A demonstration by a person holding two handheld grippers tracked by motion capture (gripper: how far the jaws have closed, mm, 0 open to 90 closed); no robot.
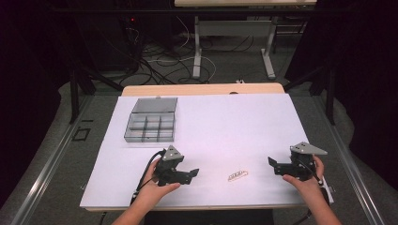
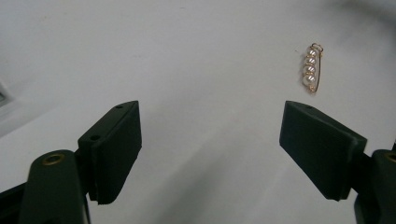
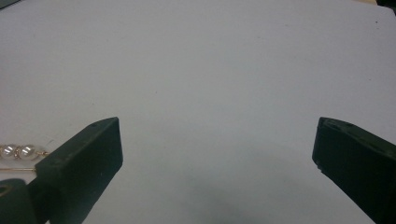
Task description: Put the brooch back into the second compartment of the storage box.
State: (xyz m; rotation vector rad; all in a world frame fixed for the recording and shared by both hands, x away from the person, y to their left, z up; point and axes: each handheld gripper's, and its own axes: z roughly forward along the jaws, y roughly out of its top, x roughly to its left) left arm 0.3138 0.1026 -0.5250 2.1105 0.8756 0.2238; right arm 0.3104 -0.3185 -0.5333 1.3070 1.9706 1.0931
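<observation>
A small gold-wire pin with several pearls (image 1: 238,176) lies flat on the white table sheet (image 1: 220,126), between the two grippers near the front edge. My left gripper (image 1: 193,174) is held in a hand just left of the pin, jaws open and empty. In the left gripper view the pin (image 2: 312,69) lies ahead and to the right of the gripper (image 2: 210,123). My right gripper (image 1: 273,165), in the other hand, stands open and empty to the right of the pin. In the right gripper view, the pin (image 3: 18,151) peeks out behind the left jaw of the gripper (image 3: 217,135).
A clear plastic compartment box (image 1: 151,121) with its lid up sits at the back left of the sheet. Beyond the table's wooden far edge (image 1: 202,89) are cables and table legs on the floor.
</observation>
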